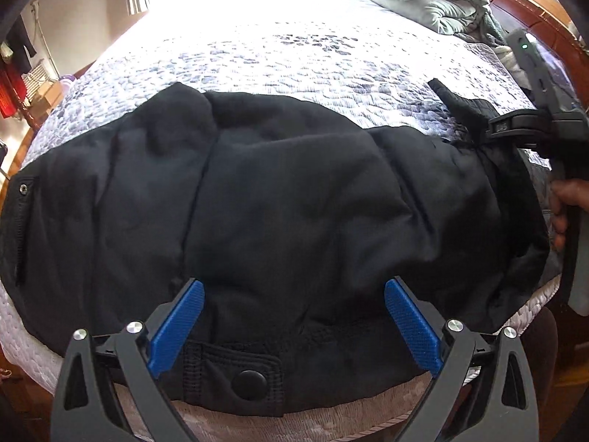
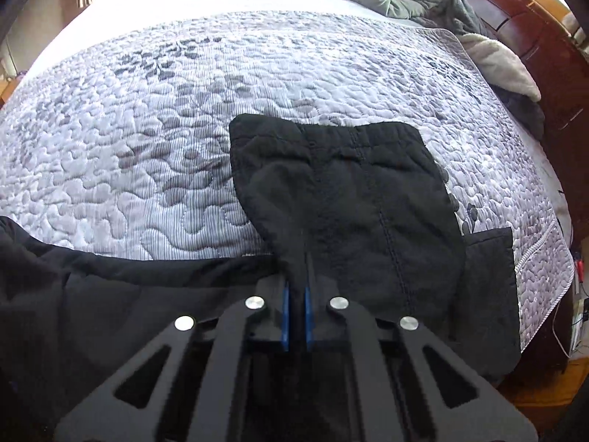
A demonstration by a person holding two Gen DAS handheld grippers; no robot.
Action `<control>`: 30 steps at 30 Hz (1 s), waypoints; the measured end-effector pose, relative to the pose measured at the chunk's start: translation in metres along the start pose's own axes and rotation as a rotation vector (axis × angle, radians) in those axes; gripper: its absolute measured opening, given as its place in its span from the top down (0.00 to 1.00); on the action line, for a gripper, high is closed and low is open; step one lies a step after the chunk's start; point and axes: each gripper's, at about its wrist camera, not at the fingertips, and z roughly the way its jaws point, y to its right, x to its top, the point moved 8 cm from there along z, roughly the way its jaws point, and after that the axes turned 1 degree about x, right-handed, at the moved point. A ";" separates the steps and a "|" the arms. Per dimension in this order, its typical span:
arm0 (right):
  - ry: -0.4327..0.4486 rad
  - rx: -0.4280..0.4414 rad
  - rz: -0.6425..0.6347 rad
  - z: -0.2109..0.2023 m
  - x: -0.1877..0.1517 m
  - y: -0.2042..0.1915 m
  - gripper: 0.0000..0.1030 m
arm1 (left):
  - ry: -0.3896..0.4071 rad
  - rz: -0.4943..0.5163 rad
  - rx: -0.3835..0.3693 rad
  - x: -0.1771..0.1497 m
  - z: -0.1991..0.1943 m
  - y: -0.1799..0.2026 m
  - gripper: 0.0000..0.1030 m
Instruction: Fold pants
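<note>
Pants (image 1: 279,199) lie across near edge of bed (image 1: 294,66). My right tool (image 2: 296,294) clenched on hem fabric, ready to fold; left tool (image 1: 294,316) spread wide over waistband, gripping nothing.

light: daylight from far side — glare on bed (image 1: 257,11) | edges: fisheye-bent, dark

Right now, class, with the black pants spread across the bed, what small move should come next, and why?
Probably close the left tongs on the waistband. They stand open over it, gripping nothing, while the right tongs are already shut on the leg end of the black pants. With both ends held, the fold across the quilt could begin.
</note>
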 end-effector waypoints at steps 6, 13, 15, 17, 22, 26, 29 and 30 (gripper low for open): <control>0.156 0.244 0.234 -0.072 -0.012 0.068 0.97 | -0.005 0.019 0.032 -0.003 0.004 0.005 0.04; 0.163 0.236 0.491 -0.076 -0.084 0.180 0.95 | 0.017 0.004 0.053 -0.002 0.007 0.014 0.04; 0.113 0.233 0.551 -0.059 -0.109 0.194 0.92 | 0.030 -0.016 0.038 -0.002 0.003 0.016 0.04; 0.075 0.210 0.577 -0.044 -0.128 0.200 0.84 | 0.047 -0.036 0.009 -0.001 0.000 0.022 0.04; 0.055 0.118 0.574 -0.040 -0.144 0.216 0.58 | 0.062 0.016 -0.067 -0.001 -0.011 0.060 0.04; 0.061 0.089 0.570 -0.045 -0.147 0.228 0.53 | 0.063 0.092 -0.098 0.006 -0.011 0.110 0.04; 0.045 0.085 0.584 -0.042 -0.153 0.240 0.45 | 0.066 0.151 -0.090 0.013 -0.008 0.147 0.04; 0.044 0.085 0.594 -0.041 -0.155 0.245 0.45 | 0.065 0.161 -0.089 0.015 -0.005 0.157 0.04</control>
